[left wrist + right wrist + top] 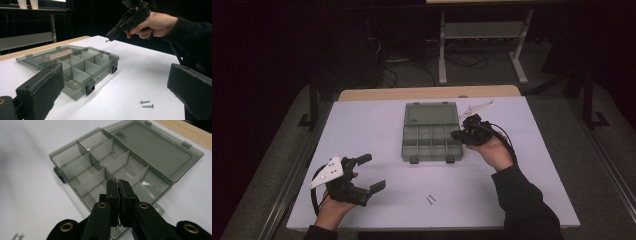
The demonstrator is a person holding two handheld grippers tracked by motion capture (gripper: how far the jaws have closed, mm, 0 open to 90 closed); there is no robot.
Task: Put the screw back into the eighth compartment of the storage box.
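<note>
Right claw (pixel 456 135) is pressed shut on a small screw (pixel 107 40), whose tip pokes out from between the black jaws in the left gripper view. It hangs above the right edge of the organiser box (pixel 430 142), at the near-right compartments, pointing left and down toward them. From its own camera the closed jaws (pixel 117 185) sit over the divided tray, and a thin sliver of metal runs between the pads.

Left claw (pixel 372 173) is at the near left of the bench (pixel 362 130), well apart from the box, with its jaws spread wide and nothing between them. The person's hand grips it from below, and the grey three-cornered plate (pixel 328 171) on top faces up.

That box is a smoky translucent case lying open in the middle of the bench, its flat lid (pixel 431 113) folded back on the far side and the compartments nearer the person. Two dark latches (pixel 414 160) sit on its near edge. The compartments I can see look bare.

Two more screws (pixel 431 200) lie side by side on the bench near the person, in front of the box and between the two hands. In the left gripper view they (pixel 147 104) rest just ahead of the right-hand jaw, close together but whether touching I cannot tell.
</note>
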